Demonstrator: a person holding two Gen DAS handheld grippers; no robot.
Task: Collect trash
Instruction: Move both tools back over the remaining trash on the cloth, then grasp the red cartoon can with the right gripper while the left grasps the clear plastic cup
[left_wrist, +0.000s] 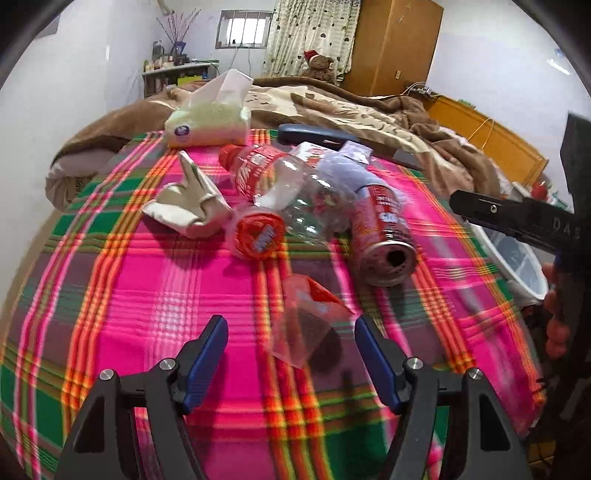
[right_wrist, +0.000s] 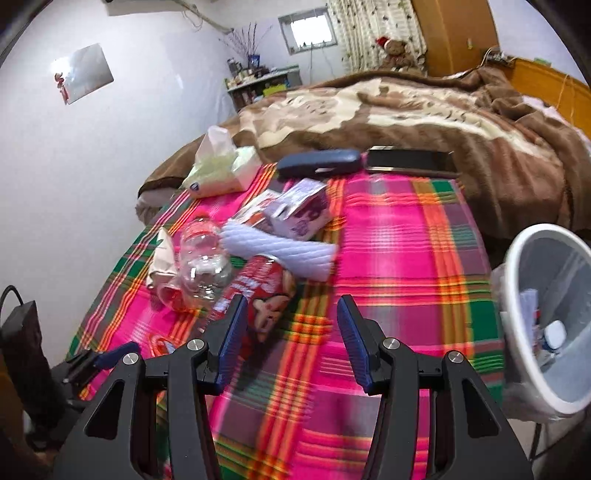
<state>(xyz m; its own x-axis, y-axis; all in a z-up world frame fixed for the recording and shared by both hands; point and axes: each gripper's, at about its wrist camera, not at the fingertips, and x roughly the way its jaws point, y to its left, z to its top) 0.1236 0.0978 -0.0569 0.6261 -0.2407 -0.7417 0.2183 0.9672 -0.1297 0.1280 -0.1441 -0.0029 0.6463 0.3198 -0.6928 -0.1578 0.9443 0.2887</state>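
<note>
Left wrist view: left hand-held gripper (left_wrist: 290, 354) wide apart above a clear wrapper (left_wrist: 306, 325) on the plaid bedspread (left_wrist: 147, 295). Right hand-held gripper (right_wrist: 291, 332) wide, empty, beside a red can (right_wrist: 266, 291).

Can (left_wrist: 384, 236) right of bottle (left_wrist: 266, 177), tissues (left_wrist: 207, 125) behind
</note>
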